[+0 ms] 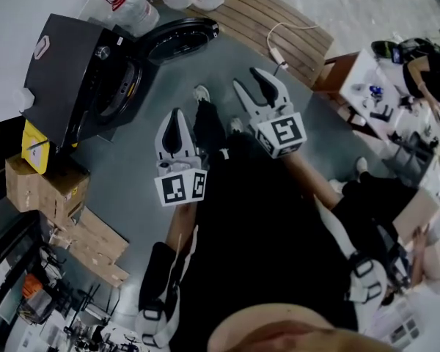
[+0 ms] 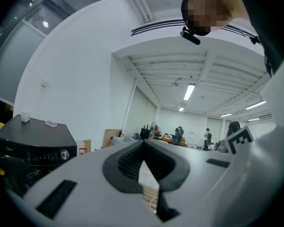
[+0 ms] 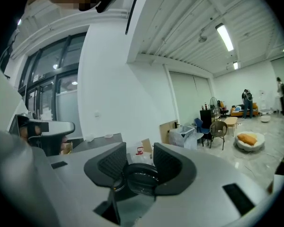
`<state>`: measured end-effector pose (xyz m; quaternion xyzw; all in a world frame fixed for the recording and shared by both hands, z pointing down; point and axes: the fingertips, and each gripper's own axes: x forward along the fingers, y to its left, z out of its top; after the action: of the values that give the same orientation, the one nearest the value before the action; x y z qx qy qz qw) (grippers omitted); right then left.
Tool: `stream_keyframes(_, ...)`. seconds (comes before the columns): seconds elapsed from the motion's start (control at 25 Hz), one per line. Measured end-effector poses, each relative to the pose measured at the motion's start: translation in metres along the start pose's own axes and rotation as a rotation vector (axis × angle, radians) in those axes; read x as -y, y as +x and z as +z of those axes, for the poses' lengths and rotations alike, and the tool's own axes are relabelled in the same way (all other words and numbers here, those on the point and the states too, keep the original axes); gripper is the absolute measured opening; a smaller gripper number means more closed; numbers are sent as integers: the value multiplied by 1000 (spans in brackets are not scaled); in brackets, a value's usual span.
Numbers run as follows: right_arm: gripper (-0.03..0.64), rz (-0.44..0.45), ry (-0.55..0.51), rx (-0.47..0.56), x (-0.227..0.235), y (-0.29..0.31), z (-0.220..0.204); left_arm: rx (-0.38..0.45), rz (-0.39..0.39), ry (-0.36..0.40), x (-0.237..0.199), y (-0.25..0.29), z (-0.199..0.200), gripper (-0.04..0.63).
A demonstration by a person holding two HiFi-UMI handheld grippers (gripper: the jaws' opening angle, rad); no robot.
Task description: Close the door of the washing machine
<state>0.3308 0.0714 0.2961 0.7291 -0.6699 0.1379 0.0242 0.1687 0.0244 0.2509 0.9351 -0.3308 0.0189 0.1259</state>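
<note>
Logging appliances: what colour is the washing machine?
Black; the washing machine shows best in the head view.

Bare floor in front of open door, wooden bench close behind it

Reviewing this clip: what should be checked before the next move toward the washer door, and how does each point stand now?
1. Is the door shut on the washing machine? Not ok, it stands swung open.
2. Is the right gripper ready? Ok: jaws apart, empty, not touching the door.
3. Is the left gripper out of the way? Ok: shut, empty.
4. Is anything sticking out of the drum opening? Cannot tell.
</note>
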Motion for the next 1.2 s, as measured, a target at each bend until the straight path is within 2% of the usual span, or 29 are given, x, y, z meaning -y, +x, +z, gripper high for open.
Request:
stream_keyframes(0.28, 167, -14, 19, -67, 26, 68, -5, -29, -50, -9, -25, 76, 1, 6)
stream_keyframes(0.52, 167, -10, 6, -174, 58, 149, -34, -54, -71, -3, -56, 145, 1, 6)
stream_keyframes(0.8, 167, 78, -32, -416, 93, 240, -110, -106, -68, -16, -91, 219, -20, 6)
stream_keyframes(1.0, 166, 93, -100, -540, 120, 276, -157, -141, -101, -6, -95, 252, -33, 6)
stream_keyframes(1.2, 166, 209, -167, -706, 130, 307, -209, -165, -131, -8, -104, 281, -46, 6)
